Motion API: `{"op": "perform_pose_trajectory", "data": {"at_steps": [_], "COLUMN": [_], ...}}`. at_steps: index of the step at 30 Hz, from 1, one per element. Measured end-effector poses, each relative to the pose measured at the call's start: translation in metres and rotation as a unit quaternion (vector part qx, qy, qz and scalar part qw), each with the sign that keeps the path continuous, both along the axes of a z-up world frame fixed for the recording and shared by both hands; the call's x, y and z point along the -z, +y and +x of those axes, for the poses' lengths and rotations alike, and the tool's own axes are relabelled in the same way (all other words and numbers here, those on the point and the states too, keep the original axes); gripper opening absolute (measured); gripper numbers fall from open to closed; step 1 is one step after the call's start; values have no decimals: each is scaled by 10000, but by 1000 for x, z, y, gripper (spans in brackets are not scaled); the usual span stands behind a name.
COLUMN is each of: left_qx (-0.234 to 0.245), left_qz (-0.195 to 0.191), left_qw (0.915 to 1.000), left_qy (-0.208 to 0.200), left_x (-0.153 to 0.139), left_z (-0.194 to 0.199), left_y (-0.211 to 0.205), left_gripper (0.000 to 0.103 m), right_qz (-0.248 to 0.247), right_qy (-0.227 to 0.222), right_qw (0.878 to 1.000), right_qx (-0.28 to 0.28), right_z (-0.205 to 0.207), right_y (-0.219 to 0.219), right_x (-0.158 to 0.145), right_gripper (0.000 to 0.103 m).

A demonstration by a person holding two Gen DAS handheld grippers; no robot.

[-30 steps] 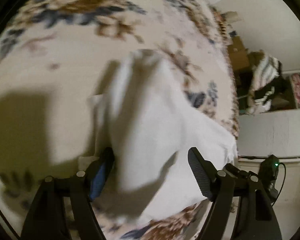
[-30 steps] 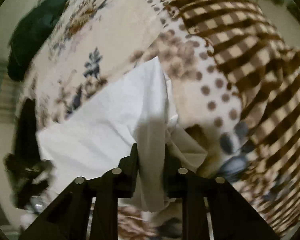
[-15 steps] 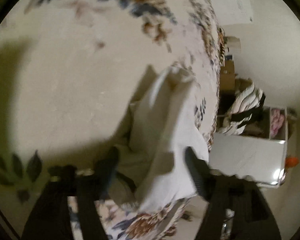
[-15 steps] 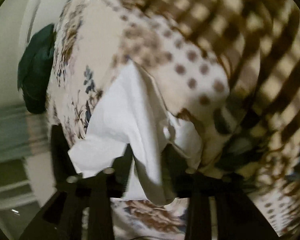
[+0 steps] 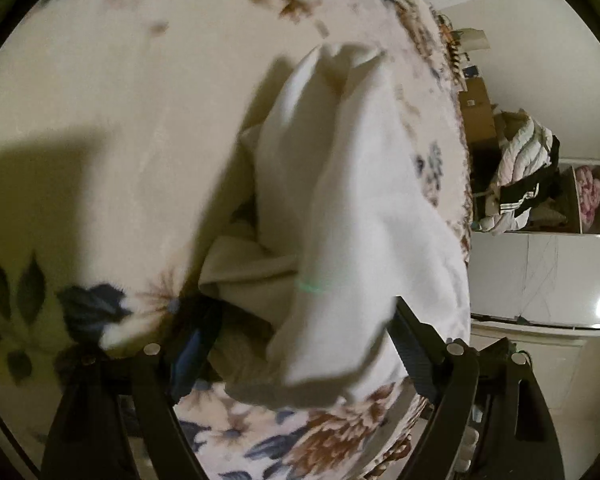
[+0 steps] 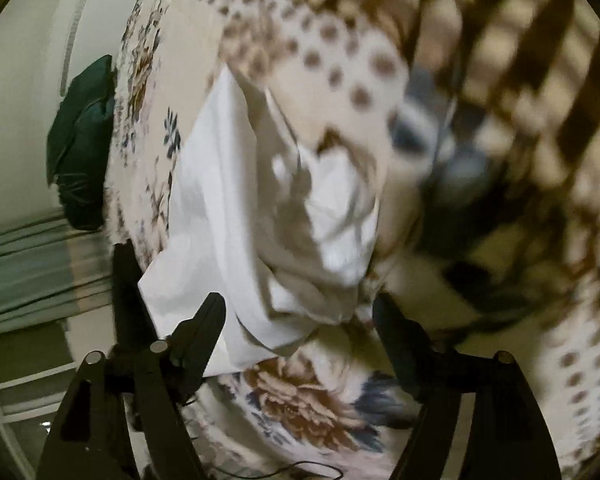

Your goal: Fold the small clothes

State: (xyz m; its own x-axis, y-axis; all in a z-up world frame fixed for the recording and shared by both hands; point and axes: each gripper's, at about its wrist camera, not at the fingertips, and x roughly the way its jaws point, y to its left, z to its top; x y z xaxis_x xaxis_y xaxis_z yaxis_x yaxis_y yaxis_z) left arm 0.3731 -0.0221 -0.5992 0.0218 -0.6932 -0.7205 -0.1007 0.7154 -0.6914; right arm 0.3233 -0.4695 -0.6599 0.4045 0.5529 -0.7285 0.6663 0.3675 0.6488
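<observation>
A small white garment [image 5: 340, 208] lies bunched and partly folded on a cream floral blanket [image 5: 120, 120]. It also shows in the right wrist view [image 6: 240, 200], rumpled near the blanket's edge. My left gripper [image 5: 300, 344] is open, its fingers on either side of the garment's near end. My right gripper [image 6: 300, 328] is open too, with the cloth's near edge lying between its fingers, not pinched.
A brown checked and dotted blanket [image 6: 500, 60] lies beyond the garment. A dark green cushion [image 6: 80, 140] sits at the bed's far edge. A white cabinet [image 5: 540, 276] and piled clothes [image 5: 520, 168] stand beside the bed.
My right gripper has opened and let go of the white garment, which dropped onto the blanket. My left gripper stayed open and shifted along the cloth.
</observation>
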Motion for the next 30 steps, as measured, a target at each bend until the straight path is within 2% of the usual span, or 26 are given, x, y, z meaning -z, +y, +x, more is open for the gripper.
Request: {"op": "perform_pose_trajectory", "data": {"at_steps": [3,5,7,8,9,10,12,14,21,26,30], "left_qx": [-191,-297,-336,-305,-263,-215,-179,-274,-436,-627,-877], "left_qz": [-168,-156,-139,-113,-90,-99,-89,-130,-256,-264,-299], "left_qw": [9996,9993,9993,9994,9993,9991,9983,9974,9933,9899,9857], "left_qy": [100,148,22,-76,-258,-346,-540,-655,-1035,-1240,-1405], "left_x": [7,6,0,-3,-10,-12,-19,-26,-62,-95,-130], "left_z": [2,2,-1,-3,-5,-5,-4,-5,-3,-4,0], "left_y": [3,4,2,-2,-5,-10,-18,-18,-13,3,37], "left_gripper": [86,86,85,71,57,40,38,35,33,32,32], "right_qz": [443,574,562,478,359,286,141,5,-136,-121,-159], "right_qy": [-53,-141,-260,-285,-277,-359,-534,-609,-783,-1027,-1246], "right_qw": [9986,9967,9950,9951,9959,9959,9953,9953,9952,9941,9921], "right_qx": [290,555,781,814,785,784,791,749,567,312,24], "right_z": [1,3,3,4,5,5,7,10,16,22,42], "right_y": [9,10,10,11,12,13,17,22,31,41,69], "right_x": [23,30,31,29,27,22,11,2,-31,-74,-113], "right_gripper": [79,79,75,61,41,35,22,17,13,13,13]}}
